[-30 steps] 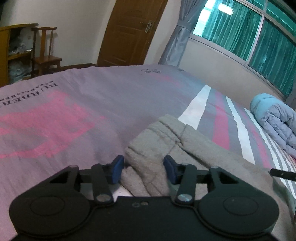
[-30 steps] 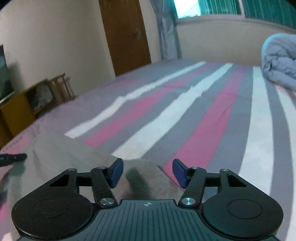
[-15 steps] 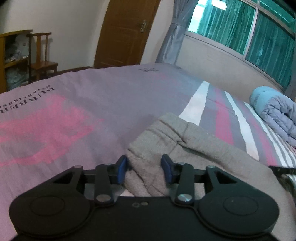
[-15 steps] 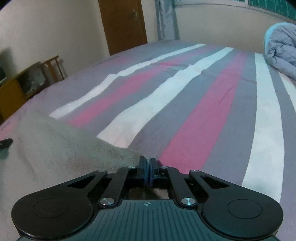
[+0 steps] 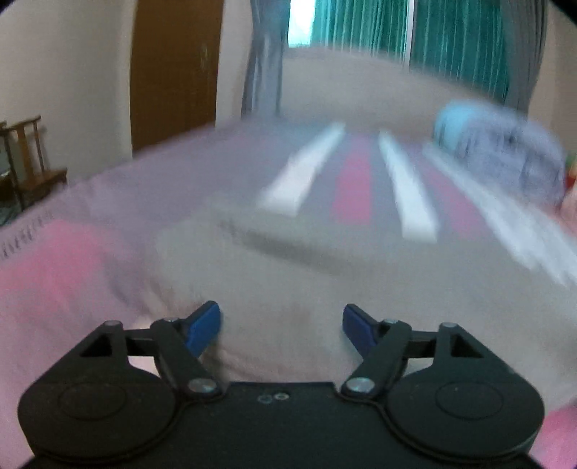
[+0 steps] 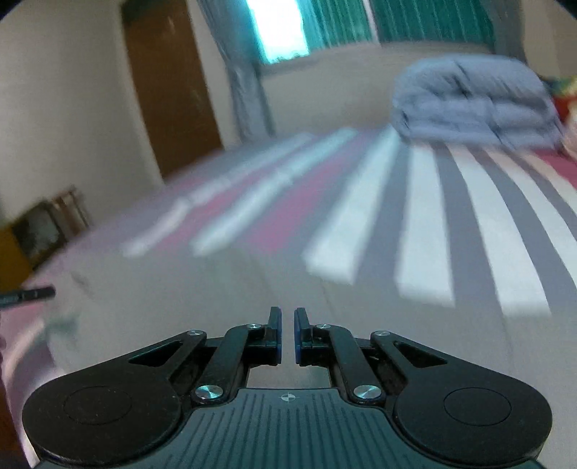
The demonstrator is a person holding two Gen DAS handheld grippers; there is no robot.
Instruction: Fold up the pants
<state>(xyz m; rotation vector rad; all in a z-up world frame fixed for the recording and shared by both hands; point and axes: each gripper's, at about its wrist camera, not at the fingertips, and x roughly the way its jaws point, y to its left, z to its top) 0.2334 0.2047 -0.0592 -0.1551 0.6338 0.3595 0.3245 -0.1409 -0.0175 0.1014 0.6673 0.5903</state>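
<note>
Left tool [image 5: 281, 326]: jaws have just been opening and stand wide apart, blue pads [image 5: 203, 326] clear of the cloth, nothing gripped; grey fabric lies beneath and between them. Right tool [image 6: 285, 333]: jaws drawn almost together with a thin slit between the blue pads [image 6: 274, 332]; whether any cloth is pinched there I cannot tell, since the gap shows only grey fabric lying behind it. The pants [image 5: 274, 281], grey and soft-looking, lie spread on the bed directly ahead of both tools; in the left wrist view a folded edge runs across the cloth further out, with a shadow line under it. In the right wrist view the pants [image 6: 202, 288] fill the near ground out to the striped part of the sheet. A dark tip of the left tool [image 6: 27, 295] pokes in at the left edge of the right wrist view, over the cloth. Bed sheet [image 5: 65, 274]: pink patch near left, white, grey and red stripes [image 6: 425, 231] beyond the pants. A rolled blue-grey quilt [image 6: 476, 104] sits at the far right of the bed. Behind: brown door [image 5: 176, 68], grey curtain [image 5: 265, 54], green-curtained window [image 5: 360, 25], wooden chair [image 5: 30, 162] at the left wall. Both views are motion-blurred.
</note>
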